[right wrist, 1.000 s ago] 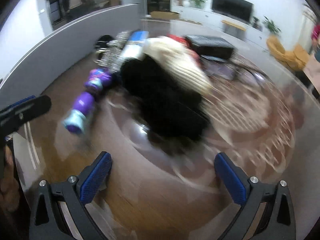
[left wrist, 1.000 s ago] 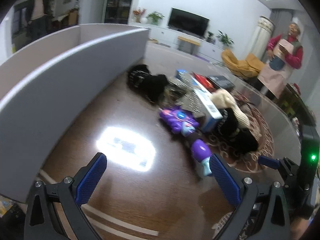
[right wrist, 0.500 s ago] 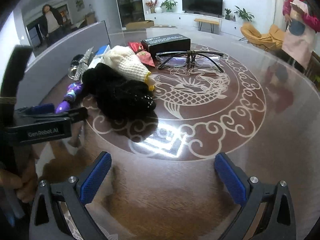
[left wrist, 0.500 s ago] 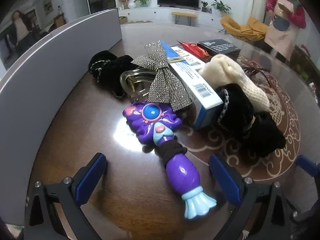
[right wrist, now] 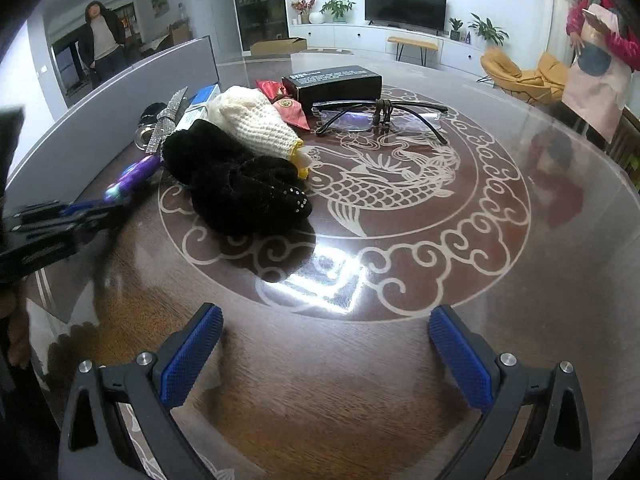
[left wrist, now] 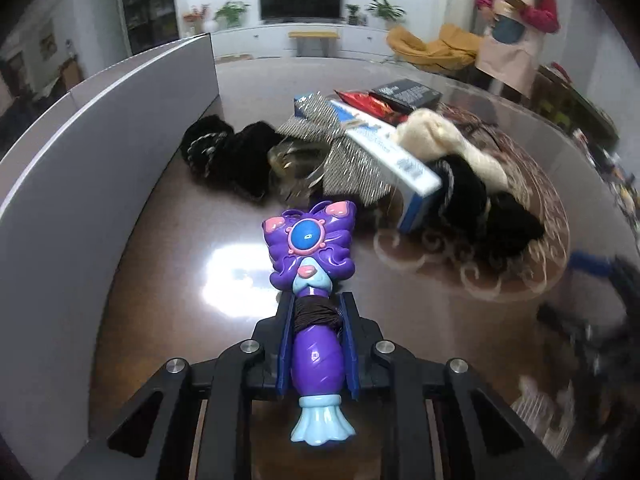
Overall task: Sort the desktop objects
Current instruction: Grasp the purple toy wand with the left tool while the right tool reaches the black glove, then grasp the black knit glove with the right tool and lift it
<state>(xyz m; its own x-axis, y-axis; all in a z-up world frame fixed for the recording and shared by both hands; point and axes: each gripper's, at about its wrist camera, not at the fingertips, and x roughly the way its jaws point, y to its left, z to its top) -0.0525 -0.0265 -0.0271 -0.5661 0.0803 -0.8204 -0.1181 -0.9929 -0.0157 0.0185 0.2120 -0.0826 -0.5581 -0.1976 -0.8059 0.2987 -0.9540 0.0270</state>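
Left gripper (left wrist: 316, 340): jaws clamped on the handle of the purple toy wand (left wrist: 314, 280), at the spot where a dark hair tie (left wrist: 316, 312) is wound around it. Wand's long axis runs straight along the fingers; butterfly head points away toward the pile, pale-blue flared end points back at the camera.

Ahead of the head: silver rhinestone bow (left wrist: 340, 156), blue-and-white box (left wrist: 392, 156), black fuzzy items (left wrist: 228, 156), cream knit glove (left wrist: 444, 140).

Grey partition (left wrist: 80, 160) borders the counter (left wrist: 180, 280) on the left; bare wood lies between it and the wand.

Right gripper (right wrist: 326, 354): jaws spread wide, nothing between them, over the bare counter edge of the fish medallion. Eyeglasses (right wrist: 380, 118) and black box (right wrist: 332, 84) lie beyond, well apart.
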